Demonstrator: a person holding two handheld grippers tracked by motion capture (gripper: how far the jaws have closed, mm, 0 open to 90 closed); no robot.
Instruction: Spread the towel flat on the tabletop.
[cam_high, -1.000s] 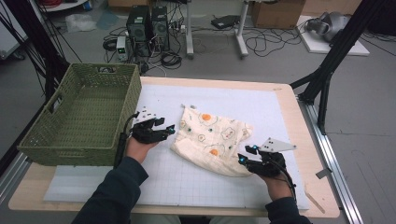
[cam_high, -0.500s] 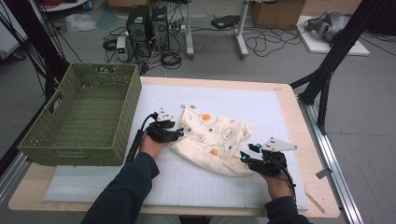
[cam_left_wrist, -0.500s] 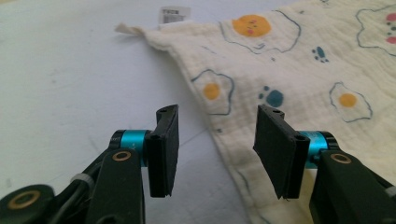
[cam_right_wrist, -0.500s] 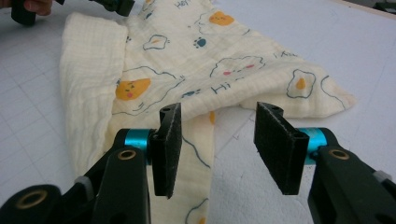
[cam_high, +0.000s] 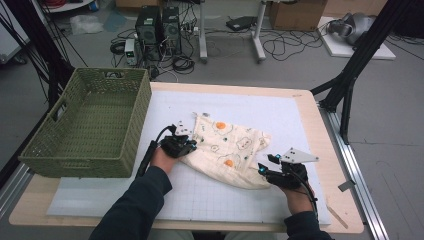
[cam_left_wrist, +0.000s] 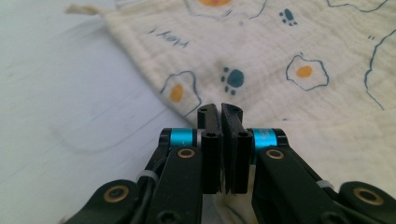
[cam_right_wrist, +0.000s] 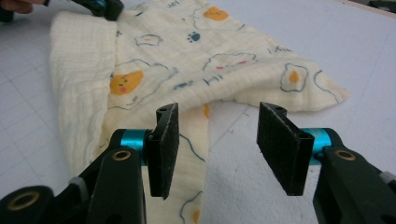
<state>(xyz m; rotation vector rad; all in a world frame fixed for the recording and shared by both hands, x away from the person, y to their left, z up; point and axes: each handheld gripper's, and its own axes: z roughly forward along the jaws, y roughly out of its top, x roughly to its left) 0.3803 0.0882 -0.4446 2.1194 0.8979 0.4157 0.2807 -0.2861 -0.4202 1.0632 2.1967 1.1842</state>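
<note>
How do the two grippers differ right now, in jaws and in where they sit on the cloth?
The left gripper has just closed, jaws together at the cloth's near-left edge; whether fabric is pinched I cannot tell. The right gripper stands open, pads apart, with a cloth fold lying between them, unpressed, at the near-right end. Both sit low by the cloth's edge.

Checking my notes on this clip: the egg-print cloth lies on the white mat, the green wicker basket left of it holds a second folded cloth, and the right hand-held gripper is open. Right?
Not quite. The green wicker basket is empty, as the high view shows; no second cloth lies in it. The rest holds: the egg-print cloth lies on the white mat, and the right hand-held gripper is open.
</note>
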